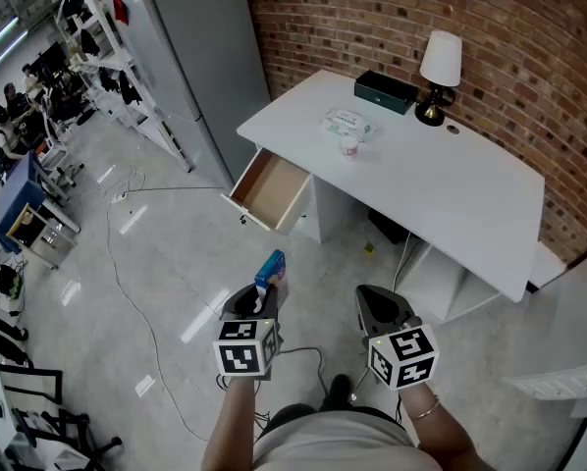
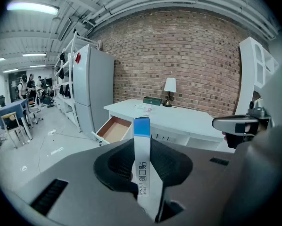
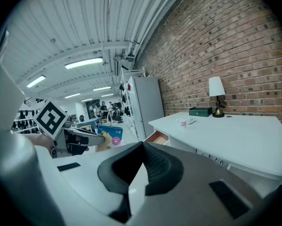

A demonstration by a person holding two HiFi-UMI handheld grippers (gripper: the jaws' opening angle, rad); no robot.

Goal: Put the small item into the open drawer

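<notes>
A flat blue-and-white packet (image 1: pixel 271 269) stands upright between the pads of my left gripper (image 1: pixel 253 306), which is shut on it. In the left gripper view the packet (image 2: pixel 142 164) fills the gap of the left gripper (image 2: pixel 142 154), its blue end up. The open wooden drawer (image 1: pixel 270 190) juts from the white desk's (image 1: pixel 470 204) left end, well ahead of both grippers; the drawer (image 2: pixel 113 129) appears beyond the packet. My right gripper (image 1: pixel 381 308) hovers beside the left one. In its own view the right gripper (image 3: pixel 141 166) is shut with nothing in it.
On the desk are a lamp (image 1: pixel 439 67), a dark green box (image 1: pixel 385 90) and small white items (image 1: pixel 347 126). A grey fridge (image 1: pixel 190 57) stands left of the desk. Cables (image 1: pixel 136 292) trail over the floor. The brick wall (image 1: pixel 529 47) is behind the desk.
</notes>
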